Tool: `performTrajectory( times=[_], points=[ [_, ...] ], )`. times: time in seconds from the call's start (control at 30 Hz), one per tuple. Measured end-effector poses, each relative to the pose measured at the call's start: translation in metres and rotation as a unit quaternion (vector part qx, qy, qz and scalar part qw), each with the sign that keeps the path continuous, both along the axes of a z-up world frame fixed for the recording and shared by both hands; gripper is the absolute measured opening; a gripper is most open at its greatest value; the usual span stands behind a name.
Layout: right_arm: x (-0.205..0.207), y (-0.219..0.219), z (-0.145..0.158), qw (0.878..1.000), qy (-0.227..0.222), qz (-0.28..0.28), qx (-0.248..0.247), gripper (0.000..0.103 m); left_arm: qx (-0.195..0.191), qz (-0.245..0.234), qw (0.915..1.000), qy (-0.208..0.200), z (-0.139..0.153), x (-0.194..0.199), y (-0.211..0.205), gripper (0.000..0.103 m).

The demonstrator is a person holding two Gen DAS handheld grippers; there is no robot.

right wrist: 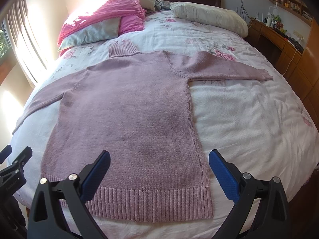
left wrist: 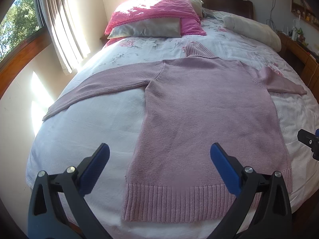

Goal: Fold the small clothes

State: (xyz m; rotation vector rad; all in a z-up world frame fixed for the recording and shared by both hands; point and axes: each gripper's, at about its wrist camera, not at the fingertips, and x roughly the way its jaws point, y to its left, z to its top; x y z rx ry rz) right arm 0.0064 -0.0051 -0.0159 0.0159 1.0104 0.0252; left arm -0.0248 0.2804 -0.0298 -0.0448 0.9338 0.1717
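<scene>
Sweater spread flat on bed, both tools held wide above its hem

Pink knit sweater (left wrist: 203,115) lies face-flat on a bed (left wrist: 95,131), body smoothed out, both sleeves stretched sideways and the ribbed turtleneck collar (right wrist: 122,48) pointing toward the headboard. Its ribbed hem (right wrist: 155,203) sits near the foot edge of the mattress. The left sleeve runs out toward the window side; the right sleeve ends in a ribbed cuff (right wrist: 265,74) on the floral bedspread (right wrist: 199,37).

The left tool (left wrist: 159,159) hangs over the hem's left half, its blue-padded fingers (left wrist: 223,167) spread wide with nothing between them. The right tool (right wrist: 159,163) hovers over the hem's right corner, likewise wide apart and gripping nothing; whether either touches the knit cannot be told.

Beyond the sweater, a bright pink quilt (left wrist: 155,10) is heaped over a grey pillow (left wrist: 147,27) at the head of the bed, with a long cream bolster (right wrist: 211,18) lying across the other side. Curtains (left wrist: 63,23) catch strong sun at the window, and a wooden desk (right wrist: 279,39) crowded with small items stands along the far wall.
</scene>
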Motion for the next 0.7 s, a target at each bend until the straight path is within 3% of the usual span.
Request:
performTrajectory(
  times=[0.4,0.7],
  points=[
    [-0.006,-0.001,0.009,1.000,-0.009,0.001,-0.013,0.099,0.001,0.005,1.0000,-0.004,0.006,-0.007,0.006,0.100],
    [-0.004,-0.007,0.027,0.999,-0.037,0.029,-0.005,0.099,-0.013,0.017,0.9992,-0.035,0.028,-0.009,0.002,0.100]
  ],
)
